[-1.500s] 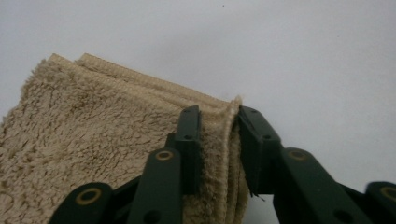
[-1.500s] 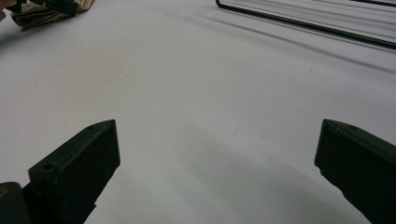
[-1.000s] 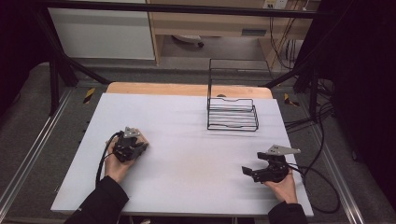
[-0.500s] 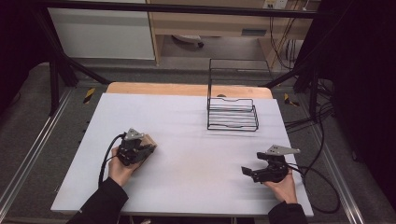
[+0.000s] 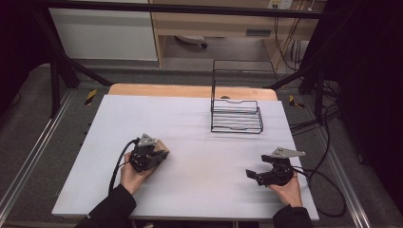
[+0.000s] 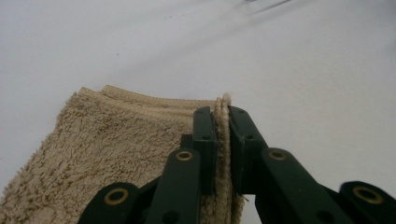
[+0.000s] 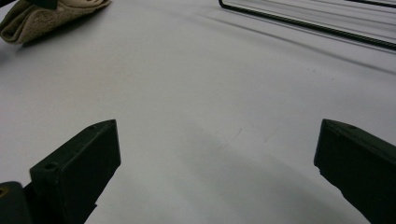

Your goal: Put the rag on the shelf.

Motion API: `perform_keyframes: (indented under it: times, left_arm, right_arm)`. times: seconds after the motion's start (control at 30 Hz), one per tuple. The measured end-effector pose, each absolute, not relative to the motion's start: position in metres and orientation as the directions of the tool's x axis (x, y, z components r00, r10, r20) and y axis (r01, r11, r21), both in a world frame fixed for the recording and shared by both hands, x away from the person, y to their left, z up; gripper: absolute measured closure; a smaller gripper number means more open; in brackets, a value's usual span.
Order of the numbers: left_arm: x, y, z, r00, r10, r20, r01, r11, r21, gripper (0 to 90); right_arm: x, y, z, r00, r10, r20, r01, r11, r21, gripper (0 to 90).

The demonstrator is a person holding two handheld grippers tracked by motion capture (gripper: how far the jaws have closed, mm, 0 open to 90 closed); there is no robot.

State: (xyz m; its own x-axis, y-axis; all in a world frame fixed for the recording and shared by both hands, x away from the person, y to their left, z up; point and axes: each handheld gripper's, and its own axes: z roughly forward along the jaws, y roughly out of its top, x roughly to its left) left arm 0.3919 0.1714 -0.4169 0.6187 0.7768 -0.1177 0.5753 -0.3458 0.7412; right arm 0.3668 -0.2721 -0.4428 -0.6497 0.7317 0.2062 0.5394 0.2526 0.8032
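A folded beige towel (image 6: 116, 154) is held by the left gripper (image 5: 151, 156), near the front-left part of the white surface (image 5: 199, 142), well in from its left edge. In the left gripper view, the two black jaws are seen closed almost fully upon one upright edge of the towel, which is pinched between the pads; the rest of the cloth is spread to the left of the jaws and lies on the surface. The right gripper (image 5: 259, 175) is held near the front-right corner, well apart from the towel, and its jaws are seen wide apart with nothing between them. A black wire rack (image 5: 236, 116) is set toward the back-right part of the surface.
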Motion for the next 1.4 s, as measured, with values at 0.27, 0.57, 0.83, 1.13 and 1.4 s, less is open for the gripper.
perform_keyframes:
  times: [0.27,0.57,0.83,1.13,1.4]
  left_arm:
    - [0.387,0.154,-0.416,0.642,0.759,-0.11,0.558,-0.364,0.745,81.8]
    - [0.384,0.126,-0.417,0.673,0.731,-0.111,0.546,-0.39,0.742,81.8]
    - [0.377,0.099,-0.413,0.718,0.686,-0.118,0.522,-0.418,0.743,81.8]
    - [0.37,0.066,-0.42,0.751,0.649,-0.122,0.511,-0.455,0.729,81.5]
    - [0.37,0.053,-0.436,0.76,0.636,-0.131,0.524,-0.482,0.702,79.1]
  right_arm:
    - [0.367,-0.272,-0.443,-0.65,0.732,0.205,0.539,0.254,0.803,0.9]
    - [0.367,-0.272,-0.443,-0.649,0.733,0.204,0.539,0.254,0.803,0.9]
    - [0.366,-0.272,-0.443,-0.649,0.732,0.207,0.541,0.252,0.802,0.9]
    - [0.366,-0.272,-0.443,-0.651,0.731,0.205,0.539,0.255,0.803,0.9]
    - [0.366,-0.272,-0.443,-0.652,0.731,0.203,0.538,0.256,0.803,0.9]
